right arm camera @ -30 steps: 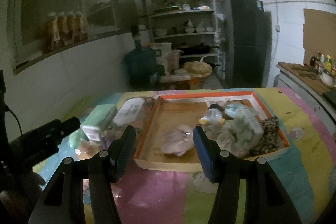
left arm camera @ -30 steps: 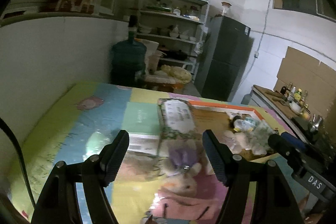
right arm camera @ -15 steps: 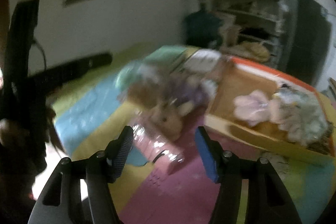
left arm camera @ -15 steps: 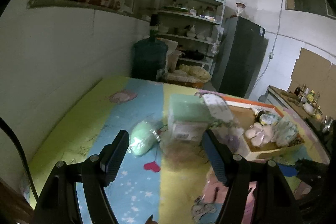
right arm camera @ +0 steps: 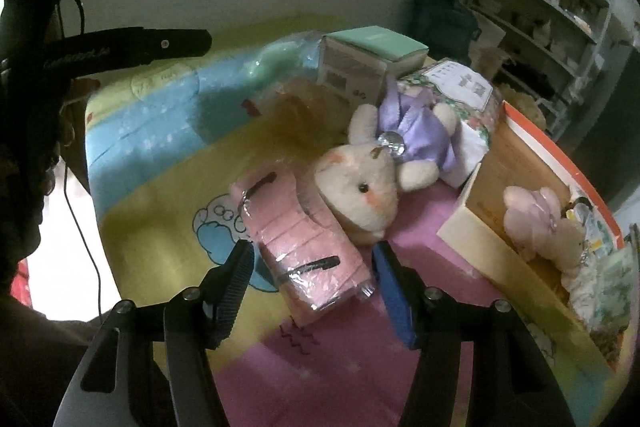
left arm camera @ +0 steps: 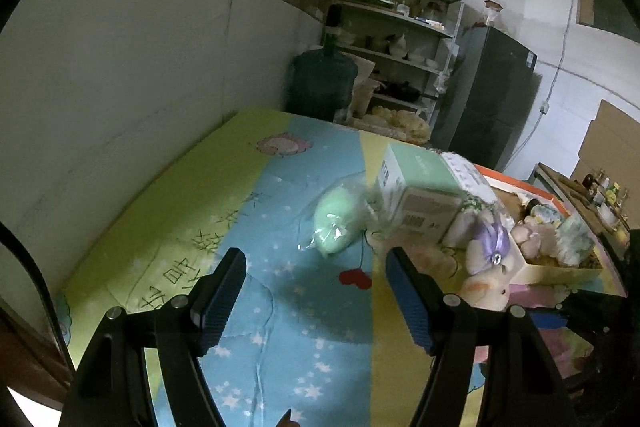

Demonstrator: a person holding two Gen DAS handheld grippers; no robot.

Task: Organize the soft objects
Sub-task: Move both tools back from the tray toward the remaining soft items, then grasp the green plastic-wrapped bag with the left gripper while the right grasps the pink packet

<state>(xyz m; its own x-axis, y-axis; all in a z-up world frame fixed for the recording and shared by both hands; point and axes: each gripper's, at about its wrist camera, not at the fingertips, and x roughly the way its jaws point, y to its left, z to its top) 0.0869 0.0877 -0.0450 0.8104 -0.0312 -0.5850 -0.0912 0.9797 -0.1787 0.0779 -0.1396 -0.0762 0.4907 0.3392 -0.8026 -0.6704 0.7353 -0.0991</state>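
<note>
Since a second ago we have swung both claws leftward and down off the cardboard tray (right arm camera: 472, 227), and our right claw (right arm camera: 312, 279), whose jaws have just been opening a little, now straddles the pink plastic-wrapped pack (right arm camera: 304, 243) without pressing on it. That pack lies on the patchwork-covered surface (right arm camera: 160, 195) touching the plush rabbit (right arm camera: 360, 187), which rests just left of the tray. Our left claw (left arm camera: 316, 291) hangs wide open and empty above the blue patch, with the green plastic-wrapped pack (left arm camera: 336, 223) ahead of it, left of the mint-topped box (left arm camera: 416, 195).
</note>
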